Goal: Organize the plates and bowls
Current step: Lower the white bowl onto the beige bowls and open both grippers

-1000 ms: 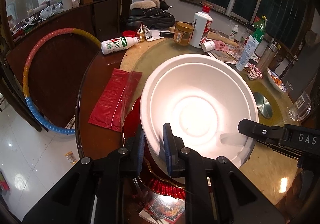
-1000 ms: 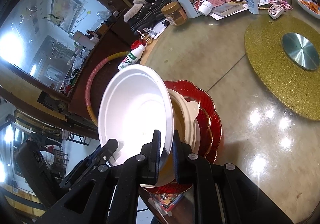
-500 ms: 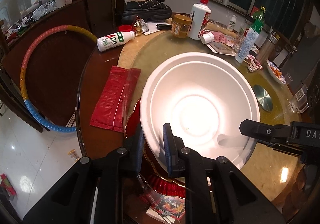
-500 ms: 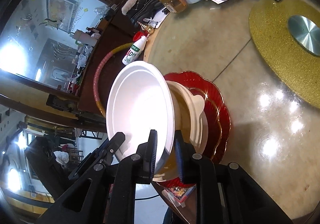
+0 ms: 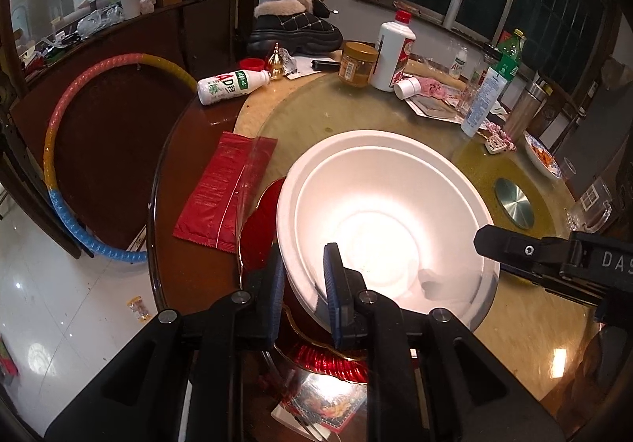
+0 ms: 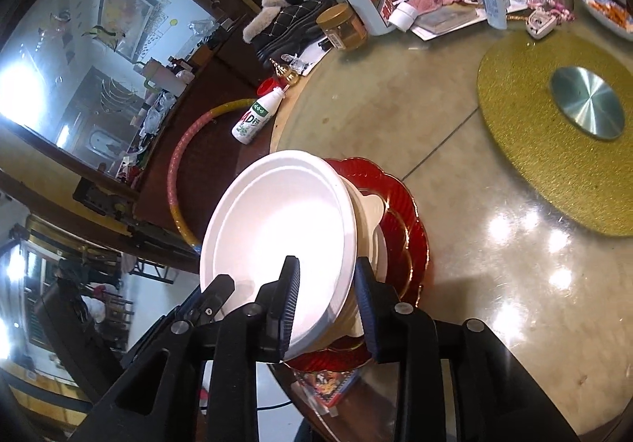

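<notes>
A white foam bowl point(image 5: 379, 220) tops a stack: a cream dish point(image 6: 370, 212) lies under it and a red gold-trimmed plate point(image 6: 403, 228) is at the bottom, near the table's edge. My left gripper point(image 5: 302, 295) is shut on the bowl's near left rim, one pad inside and one outside. The right gripper point(image 6: 326, 303) straddles the opposite rim of the white bowl point(image 6: 285, 220). Its jaws are opening, and the rim stands between the pads with gaps on both sides. One right finger point(image 5: 514, 248) shows at the bowl's right side in the left wrist view.
A red packet point(image 5: 221, 189) lies left of the stack, with a tipped milk bottle point(image 5: 233, 84) beyond it. A white liquor bottle point(image 5: 391, 54), a jar point(image 5: 358, 62) and clutter line the far side. A gold mat point(image 6: 514, 149) with a metal disc sits right. A hoop point(image 5: 59, 165) leans off the table.
The right gripper's jaws have spread off the bowl's rim. The left gripper has stayed clamped, and the bowl has barely shifted.
</notes>
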`<action>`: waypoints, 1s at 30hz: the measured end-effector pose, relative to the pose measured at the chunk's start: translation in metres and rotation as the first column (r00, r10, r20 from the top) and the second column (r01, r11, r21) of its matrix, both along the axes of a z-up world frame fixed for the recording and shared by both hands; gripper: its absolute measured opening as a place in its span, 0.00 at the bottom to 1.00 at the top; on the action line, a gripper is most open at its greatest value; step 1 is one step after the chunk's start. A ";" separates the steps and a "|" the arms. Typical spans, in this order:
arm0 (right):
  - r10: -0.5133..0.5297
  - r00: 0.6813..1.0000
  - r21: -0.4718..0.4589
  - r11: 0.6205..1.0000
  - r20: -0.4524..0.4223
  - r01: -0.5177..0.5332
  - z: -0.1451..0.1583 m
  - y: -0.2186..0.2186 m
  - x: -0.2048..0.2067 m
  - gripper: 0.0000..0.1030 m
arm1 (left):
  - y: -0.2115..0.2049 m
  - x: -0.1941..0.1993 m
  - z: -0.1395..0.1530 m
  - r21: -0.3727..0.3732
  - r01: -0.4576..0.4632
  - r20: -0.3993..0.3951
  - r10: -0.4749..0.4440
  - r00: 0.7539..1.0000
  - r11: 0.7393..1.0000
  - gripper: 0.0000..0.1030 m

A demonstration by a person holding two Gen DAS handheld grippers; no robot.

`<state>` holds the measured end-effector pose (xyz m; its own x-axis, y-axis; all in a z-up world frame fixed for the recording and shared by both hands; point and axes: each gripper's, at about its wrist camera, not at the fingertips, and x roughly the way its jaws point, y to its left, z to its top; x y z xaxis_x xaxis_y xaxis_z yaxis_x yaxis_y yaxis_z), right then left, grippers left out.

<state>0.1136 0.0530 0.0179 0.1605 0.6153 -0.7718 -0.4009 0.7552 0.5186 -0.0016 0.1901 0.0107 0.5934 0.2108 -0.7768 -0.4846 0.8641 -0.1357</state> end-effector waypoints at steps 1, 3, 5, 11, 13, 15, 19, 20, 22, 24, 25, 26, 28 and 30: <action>0.003 1.000 -0.004 1.000 0.008 -0.003 0.001 0.000 -0.001 0.31 | -0.001 -0.001 0.001 0.006 -0.002 0.002 0.002 1.000 1.000 0.16; 0.009 1.000 -0.014 1.000 0.029 -0.008 0.002 0.000 -0.004 0.31 | -0.003 -0.002 0.003 0.011 -0.001 0.003 0.001 1.000 1.000 0.16; 0.012 0.999 -0.018 1.000 0.045 -0.012 0.004 0.001 -0.007 0.32 | -0.004 -0.003 0.004 0.013 -0.002 0.008 0.002 1.000 1.000 0.16; 0.023 0.997 -0.011 1.000 0.068 -0.023 0.010 0.003 -0.011 0.37 | -0.003 -0.004 0.005 0.019 -0.015 0.007 0.015 1.000 1.000 0.17; 0.027 0.997 -0.006 1.000 0.069 -0.027 0.012 0.003 -0.012 0.43 | -0.004 -0.004 0.005 0.016 -0.010 0.002 0.010 1.000 1.000 0.17; 0.025 0.997 -0.009 1.000 0.079 -0.025 0.013 0.002 -0.014 0.45 | -0.005 -0.005 0.004 0.013 -0.002 0.000 0.002 1.000 1.000 0.19; 0.025 0.996 -0.013 1.000 0.084 -0.024 0.014 0.000 -0.015 0.45 | -0.008 -0.007 0.006 0.014 0.004 0.007 -0.004 1.000 1.000 0.25; 0.024 0.996 -0.012 1.000 0.088 -0.023 0.014 -0.001 -0.016 0.46 | -0.010 -0.008 0.007 0.018 -0.001 0.015 0.000 1.000 1.000 0.33; 0.023 0.995 -0.004 1.000 0.100 -0.023 0.017 -0.003 -0.017 0.47 | -0.014 -0.014 0.012 0.040 -0.013 0.048 0.011 0.999 0.999 0.48; 0.023 0.993 0.018 1.000 0.116 -0.026 0.020 -0.007 -0.021 0.53 | -0.019 -0.022 0.018 0.069 -0.029 0.086 0.023 0.996 0.997 0.61; 0.022 0.991 0.029 0.999 0.132 -0.026 0.023 -0.008 -0.023 0.57 | -0.023 -0.027 0.022 0.086 -0.038 0.114 0.028 0.993 0.996 0.64; 0.022 0.988 0.035 0.999 0.151 -0.028 0.026 -0.010 -0.026 0.60 | -0.027 -0.031 0.024 0.098 -0.046 0.134 0.033 0.990 0.994 0.72; 0.030 0.978 0.037 0.999 0.208 -0.038 0.031 -0.012 -0.035 0.69 | -0.033 -0.038 0.028 0.123 -0.056 0.167 0.035 0.985 0.991 0.81; 0.045 0.964 0.021 0.998 0.263 -0.052 0.036 -0.014 -0.044 0.75 | -0.041 -0.045 0.031 0.149 -0.060 0.189 0.031 0.981 0.987 0.81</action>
